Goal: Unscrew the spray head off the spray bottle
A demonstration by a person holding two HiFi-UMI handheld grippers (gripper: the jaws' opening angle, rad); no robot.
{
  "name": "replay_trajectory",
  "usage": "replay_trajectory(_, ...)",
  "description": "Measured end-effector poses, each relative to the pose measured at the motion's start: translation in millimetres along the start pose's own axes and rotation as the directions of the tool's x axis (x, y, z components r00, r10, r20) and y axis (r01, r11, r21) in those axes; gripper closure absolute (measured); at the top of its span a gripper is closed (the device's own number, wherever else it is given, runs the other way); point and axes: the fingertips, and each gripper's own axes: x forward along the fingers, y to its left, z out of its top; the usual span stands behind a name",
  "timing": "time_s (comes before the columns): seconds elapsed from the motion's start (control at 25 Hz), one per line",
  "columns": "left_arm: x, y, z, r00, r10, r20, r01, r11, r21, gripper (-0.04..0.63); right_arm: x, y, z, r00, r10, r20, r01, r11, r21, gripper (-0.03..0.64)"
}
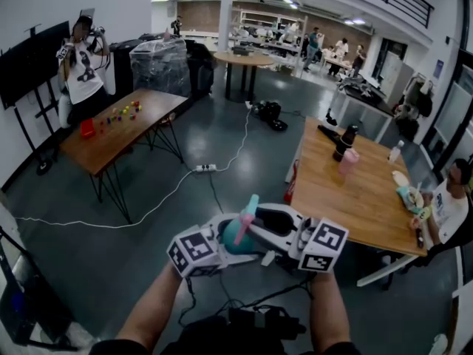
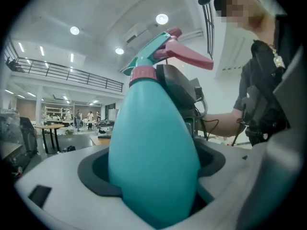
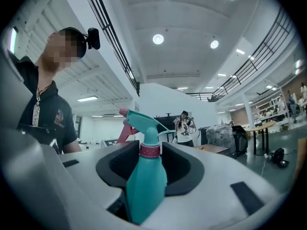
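Note:
A teal spray bottle (image 1: 235, 241) with a pink collar (image 3: 149, 150) and pink trigger hangs in the air between both grippers, in front of the person's arms. My left gripper (image 1: 222, 251) is shut on the bottle's wide body (image 2: 153, 162), which fills the space between its pads. The spray head (image 2: 158, 51) stands upright above. My right gripper (image 1: 270, 235) comes from the other side; in its view the bottle (image 3: 144, 186) rises between its jaws, with dark gaps showing on both sides of the collar. The bottle's base is hidden.
A long wooden table (image 1: 355, 205) on the right carries a dark bottle (image 1: 344, 143) and a pink cup (image 1: 348, 161); a person (image 1: 447, 205) sits at its end. A second table (image 1: 122, 135) stands at the left, a person (image 1: 81, 65) behind it. A power strip (image 1: 205, 168) lies on the floor.

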Motion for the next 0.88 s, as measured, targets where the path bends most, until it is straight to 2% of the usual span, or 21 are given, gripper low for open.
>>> replay_trajectory(0.16, -1.8, 28.9, -3.3, 0.988, 0.156, -0.014, -0.156, 0.988, -0.023, 0.16, -10.2, -16.9, 1.1, 0.994, -0.104, 0.019, 0.104, 0.994, 0.016, 0.462)
replay_trajectory(0.28, -5.1, 48.0, -8.7, 0.965, 0.259, -0.028, -0.26, 0.964, -0.044, 0.16, -16.6, -20.8, 4.8, 0.984, -0.174, 0.039, 0.173, 0.985, 0.028, 0.462)
replay_trajectory(0.4, -6.9, 61.4, -14.2, 0.941, 0.334, -0.053, -0.337, 0.94, -0.046, 0.16, -15.2, -13.7, 10.2, 0.977, -0.207, 0.048, 0.206, 0.978, 0.025, 0.468)
replay_trajectory(0.56, -6.9, 71.7, -18.6, 0.92, 0.387, -0.069, -0.39, 0.92, -0.041, 0.16, -7.9, -0.6, 17.6, 0.973, -0.224, 0.05, 0.224, 0.975, 0.0, 0.538)
replay_trajectory(0.6, -6.8, 73.7, -19.9, 0.915, 0.397, -0.074, -0.4, 0.916, -0.041, 0.16, -5.9, 2.8, 18.8, 0.974, -0.221, 0.051, 0.221, 0.975, -0.002, 0.591)
replay_trajectory(0.64, -6.5, 75.1, -21.3, 0.911, 0.405, -0.079, -0.408, 0.912, -0.04, 0.16, -3.6, 6.8, 19.1, 0.976, -0.212, 0.049, 0.212, 0.977, -0.004, 0.604)
replay_trajectory(0.88, -3.7, 77.8, -24.2, 0.899, 0.428, -0.095, -0.432, 0.902, -0.021, 0.16, 14.7, 21.7, 11.6, 0.983, -0.181, -0.024, 0.18, 0.983, -0.027, 0.604)
